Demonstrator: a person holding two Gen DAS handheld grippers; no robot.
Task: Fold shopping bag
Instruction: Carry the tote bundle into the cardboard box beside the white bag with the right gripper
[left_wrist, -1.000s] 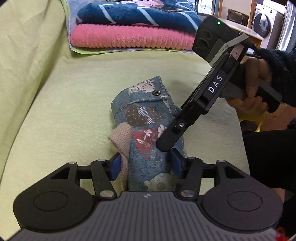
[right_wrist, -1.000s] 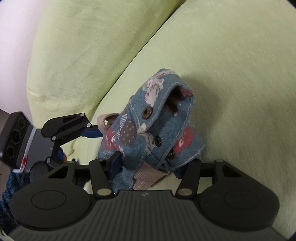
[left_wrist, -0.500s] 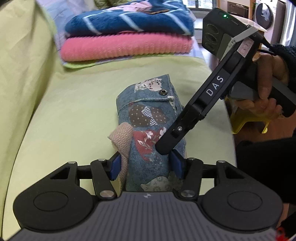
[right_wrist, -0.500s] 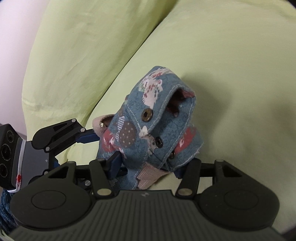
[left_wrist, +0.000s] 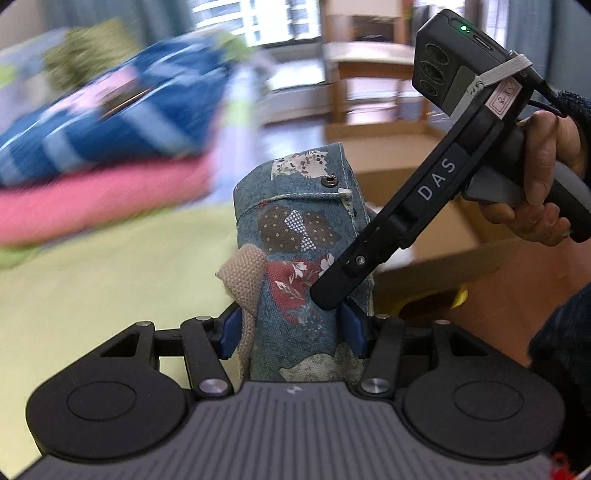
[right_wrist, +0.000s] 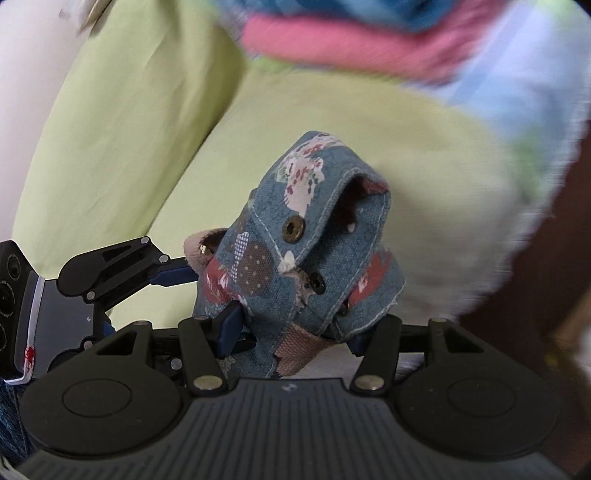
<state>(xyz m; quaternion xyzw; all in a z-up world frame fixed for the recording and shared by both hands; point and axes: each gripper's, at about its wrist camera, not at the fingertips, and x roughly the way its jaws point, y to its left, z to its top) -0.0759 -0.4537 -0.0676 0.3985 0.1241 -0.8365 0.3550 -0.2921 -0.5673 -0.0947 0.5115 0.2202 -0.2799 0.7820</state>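
Observation:
The shopping bag (left_wrist: 299, 258) is a folded, rolled bundle of blue patchwork fabric with metal snaps and a beige webbing handle (left_wrist: 243, 273). My left gripper (left_wrist: 291, 328) is shut on its near end and holds it up off the green couch. My right gripper (right_wrist: 295, 325) is shut on the same bundle (right_wrist: 306, 236) from the other side. In the left wrist view the right gripper's black body (left_wrist: 417, 192) slants down onto the bag. In the right wrist view the left gripper's fingers (right_wrist: 173, 275) reach the bag from the left.
A light green couch seat (left_wrist: 110, 280) and backrest (right_wrist: 122, 122) lie below. A stack of folded pink and blue towels (left_wrist: 99, 158) sits at the couch's far end. A cardboard box (left_wrist: 436, 243) and wooden furniture (left_wrist: 369, 74) stand beyond the couch edge.
Both grippers have lifted the folded bag off the couch seat and swung it toward the couch edge; the background is now motion-blurred. Both grips are unchanged.

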